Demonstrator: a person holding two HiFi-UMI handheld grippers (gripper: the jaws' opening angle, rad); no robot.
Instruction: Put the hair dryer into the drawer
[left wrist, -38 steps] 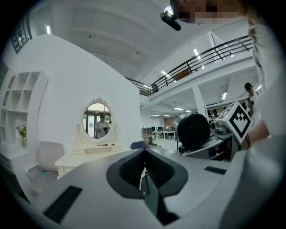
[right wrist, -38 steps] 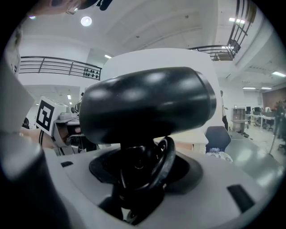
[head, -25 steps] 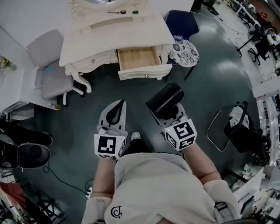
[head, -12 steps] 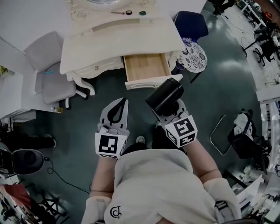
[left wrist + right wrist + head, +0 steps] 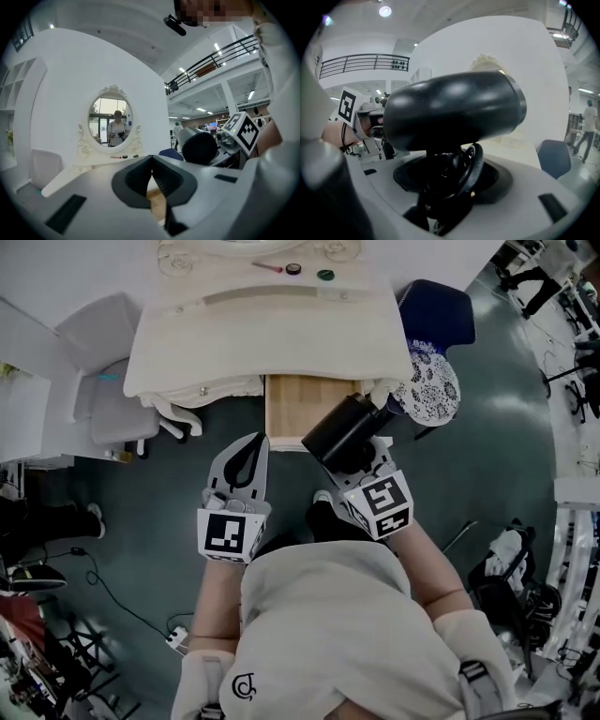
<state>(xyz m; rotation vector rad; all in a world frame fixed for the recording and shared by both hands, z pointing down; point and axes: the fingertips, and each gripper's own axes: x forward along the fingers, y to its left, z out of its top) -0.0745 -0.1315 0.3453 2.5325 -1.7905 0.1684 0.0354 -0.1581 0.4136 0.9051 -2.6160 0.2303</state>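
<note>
The black hair dryer (image 5: 339, 431) has its barrel lying crosswise above my right gripper (image 5: 361, 454), which is shut on its handle and coiled cord (image 5: 457, 174). The barrel (image 5: 450, 110) fills the right gripper view. It hangs over the front right corner of the open wooden drawer (image 5: 298, 407) of the cream dressing table (image 5: 262, 334). My left gripper (image 5: 247, 457) is just left of the drawer front, its jaws together and empty. In the left gripper view the hair dryer (image 5: 199, 147) shows at the right, and a strip of drawer wood (image 5: 157, 202) shows past the closed tips (image 5: 152, 169).
A grey chair (image 5: 108, 390) stands left of the table. A blue chair (image 5: 439, 310) with a patterned cushion (image 5: 427, 385) stands at its right. An oval mirror (image 5: 110, 117) and small items (image 5: 293, 269) sit at the table's back. A power strip (image 5: 176, 638) lies on the floor.
Both grippers have moved forward to the dressing table. The hair dryer, before well short of the drawer, now hangs over its front right corner. Neither gripper's jaws have changed.
</note>
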